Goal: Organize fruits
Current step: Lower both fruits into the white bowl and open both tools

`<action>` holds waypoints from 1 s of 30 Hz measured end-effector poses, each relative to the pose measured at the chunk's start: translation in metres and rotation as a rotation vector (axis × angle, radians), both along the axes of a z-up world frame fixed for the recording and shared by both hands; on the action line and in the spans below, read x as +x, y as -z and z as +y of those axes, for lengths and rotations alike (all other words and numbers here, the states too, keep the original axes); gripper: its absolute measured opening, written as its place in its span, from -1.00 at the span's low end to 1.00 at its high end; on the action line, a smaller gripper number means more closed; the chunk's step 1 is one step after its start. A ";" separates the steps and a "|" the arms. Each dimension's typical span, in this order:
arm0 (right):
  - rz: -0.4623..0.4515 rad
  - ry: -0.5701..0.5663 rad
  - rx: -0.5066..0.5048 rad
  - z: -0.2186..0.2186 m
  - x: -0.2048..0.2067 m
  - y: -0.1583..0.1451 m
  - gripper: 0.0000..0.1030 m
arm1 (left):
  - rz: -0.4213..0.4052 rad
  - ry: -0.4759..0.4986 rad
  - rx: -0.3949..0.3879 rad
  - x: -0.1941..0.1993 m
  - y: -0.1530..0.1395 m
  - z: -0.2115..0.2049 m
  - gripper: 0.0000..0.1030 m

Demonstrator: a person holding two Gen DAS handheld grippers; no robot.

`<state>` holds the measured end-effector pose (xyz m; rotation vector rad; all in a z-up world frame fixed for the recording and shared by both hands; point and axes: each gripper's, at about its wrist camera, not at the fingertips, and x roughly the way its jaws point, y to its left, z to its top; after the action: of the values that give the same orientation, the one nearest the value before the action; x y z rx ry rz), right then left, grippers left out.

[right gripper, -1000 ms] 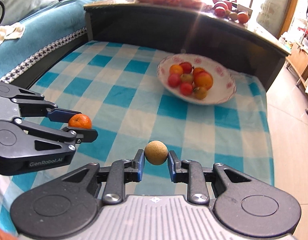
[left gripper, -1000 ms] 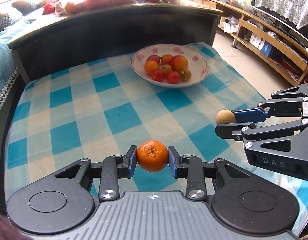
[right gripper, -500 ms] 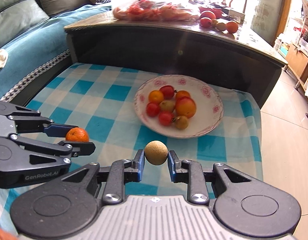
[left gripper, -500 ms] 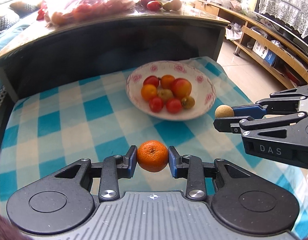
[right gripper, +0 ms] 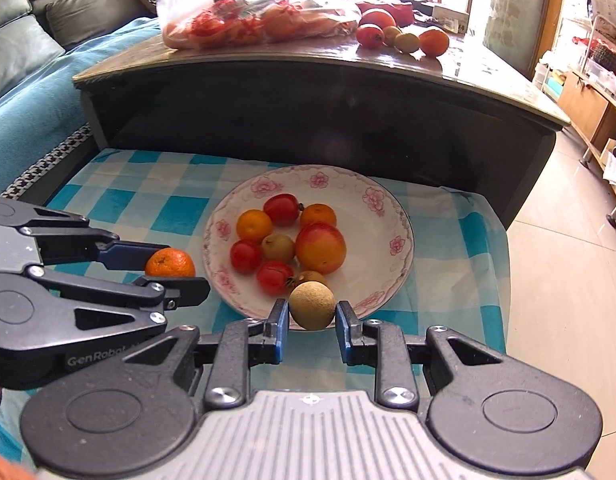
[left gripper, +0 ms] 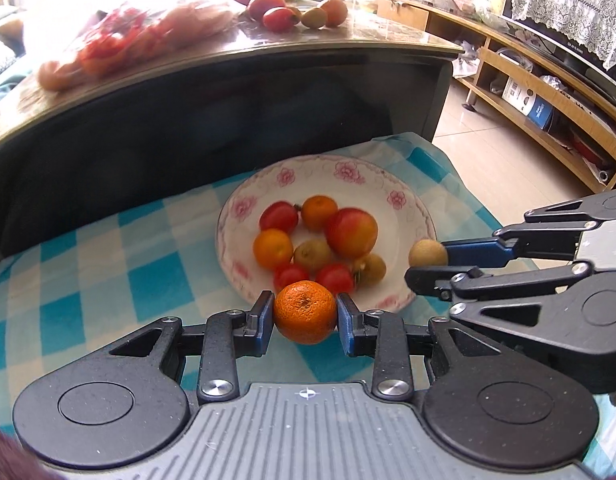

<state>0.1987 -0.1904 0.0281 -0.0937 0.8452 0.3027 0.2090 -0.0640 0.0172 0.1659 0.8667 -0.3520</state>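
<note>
Blue-and-white checked cloth (left gripper: 108,280) covered the low surface, and a white plate (left gripper: 387,184) with pink flowers was set on it, filled with red, orange and greenish fruits. An orange mandarin (left gripper: 305,311) with dimpled skin was pinched by the left gripper (left gripper: 305,316) at the plate's near rim. A round, matte tan fruit (right gripper: 311,305) was clamped in the right gripper (right gripper: 311,320), likewise above the near rim. More fruit was seen on the dark table (right gripper: 467,80) behind.
</note>
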 end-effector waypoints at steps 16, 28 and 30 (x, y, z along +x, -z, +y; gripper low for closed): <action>0.018 0.032 0.023 -0.016 0.058 0.014 -0.44 | 0.014 -0.004 0.023 0.042 0.011 -0.018 -0.22; 0.016 0.044 0.048 -0.022 0.079 0.022 -0.44 | -0.001 -0.004 0.046 0.055 0.014 -0.022 -0.23; 0.015 0.043 0.052 -0.021 0.081 0.023 -0.44 | -0.006 -0.006 0.054 0.056 0.014 -0.022 -0.23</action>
<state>0.2792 -0.2118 0.0054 -0.0251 0.8524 0.2850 0.2655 -0.0856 0.0027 0.2146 0.8709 -0.3225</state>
